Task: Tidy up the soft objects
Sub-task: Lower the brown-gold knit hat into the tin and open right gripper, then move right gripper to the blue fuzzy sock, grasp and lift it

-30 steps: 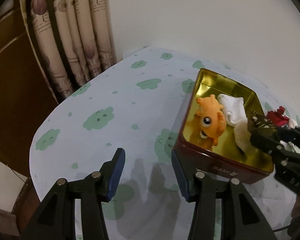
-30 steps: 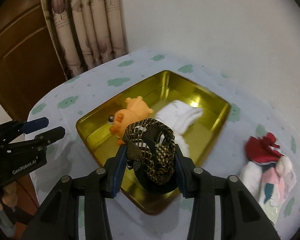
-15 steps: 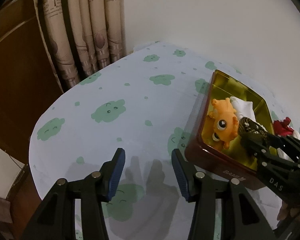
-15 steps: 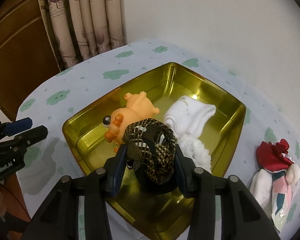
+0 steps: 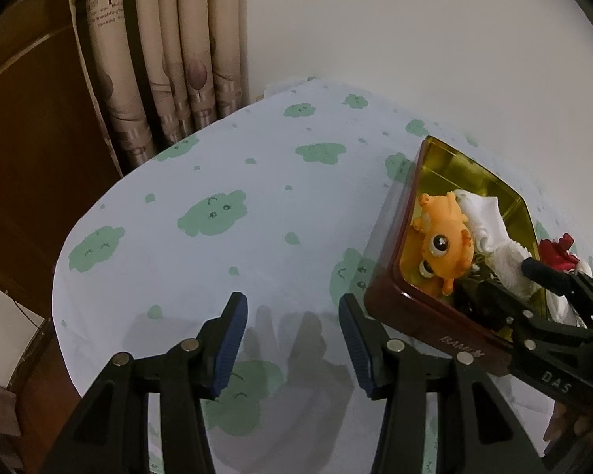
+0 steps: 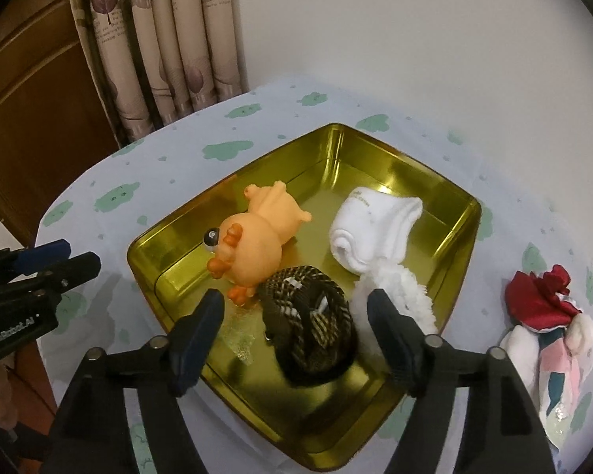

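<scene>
Gold-coloured metal forms the open tin (image 6: 452, 237) on the cloud-print tablecloth (image 5: 225, 237) of the table. Inside it lie an orange rubber toy (image 6: 253, 245), a rolled white sock (image 6: 369, 223), a fluffy white piece (image 6: 399, 292) and a dark woven roll (image 6: 308, 318). The right gripper (image 6: 294, 310) is opening, its fingers (image 6: 199, 324) standing clear on either side of the woven roll, which rests on the tin floor. The left gripper (image 5: 292, 339) hangs released over bare cloth, nothing between its fingers. A red-and-white soft doll (image 6: 545, 324) lies on the cloth outside the tin, to its right.
</scene>
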Tool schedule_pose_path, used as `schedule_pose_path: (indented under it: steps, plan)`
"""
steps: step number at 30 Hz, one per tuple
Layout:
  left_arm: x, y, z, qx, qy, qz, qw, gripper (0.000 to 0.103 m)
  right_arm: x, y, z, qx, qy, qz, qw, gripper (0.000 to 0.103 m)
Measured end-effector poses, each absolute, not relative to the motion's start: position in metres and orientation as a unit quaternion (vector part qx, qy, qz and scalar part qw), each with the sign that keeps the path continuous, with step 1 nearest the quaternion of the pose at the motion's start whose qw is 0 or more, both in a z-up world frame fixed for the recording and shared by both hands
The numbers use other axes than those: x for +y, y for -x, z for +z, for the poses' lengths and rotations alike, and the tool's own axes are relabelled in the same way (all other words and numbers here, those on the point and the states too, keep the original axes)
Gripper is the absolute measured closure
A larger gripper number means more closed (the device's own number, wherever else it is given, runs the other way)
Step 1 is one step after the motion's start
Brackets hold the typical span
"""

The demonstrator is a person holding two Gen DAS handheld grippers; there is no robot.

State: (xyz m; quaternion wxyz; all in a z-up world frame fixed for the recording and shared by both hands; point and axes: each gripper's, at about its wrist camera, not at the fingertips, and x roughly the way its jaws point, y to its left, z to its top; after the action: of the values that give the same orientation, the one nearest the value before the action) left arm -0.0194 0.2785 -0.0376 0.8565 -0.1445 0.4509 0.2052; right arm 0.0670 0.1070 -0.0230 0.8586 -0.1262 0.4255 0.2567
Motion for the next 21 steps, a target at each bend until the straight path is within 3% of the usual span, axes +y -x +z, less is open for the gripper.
schedule_pose_path:
  steps: [12, 21]
  plan:
    - [0.279, 0.019, -0.036, 0.446, 0.134, 0.213, 0.859, 0.054, 0.078, -0.042, 0.004, 0.394, 0.120, 0.252, 0.876, 0.030]
    - [0.275, 0.020, -0.034, 0.445, 0.126, 0.215, 0.860, 0.054, -0.017, -0.017, 0.019, 0.395, 0.117, 0.194, 0.890, 0.026]
